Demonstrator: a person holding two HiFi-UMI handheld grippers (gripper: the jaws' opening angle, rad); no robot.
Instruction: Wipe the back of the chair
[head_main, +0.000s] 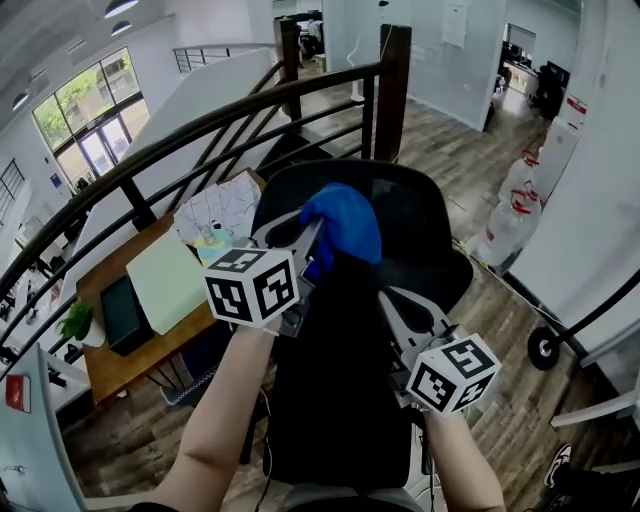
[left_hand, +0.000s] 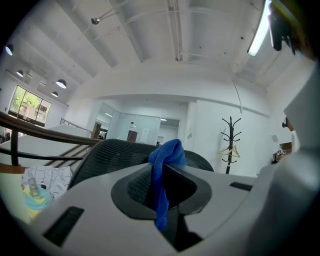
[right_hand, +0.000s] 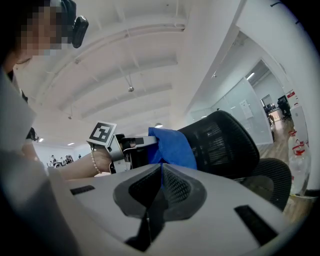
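The left tongs (head_main: 316, 238) are clenched on a blue cloth (head_main: 345, 222), which sits at the top edge of the black mesh chair back (head_main: 425, 215). The right tongs (head_main: 388, 295) are pressed together on nothing, lower down by the chair back.

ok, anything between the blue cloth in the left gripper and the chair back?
Nothing visible. The left gripper is shut on the blue cloth, which hangs right at the top edge of the black mesh chair back; actual contact can't be confirmed. The right gripper, shut and empty, sits lower and clear of that path.
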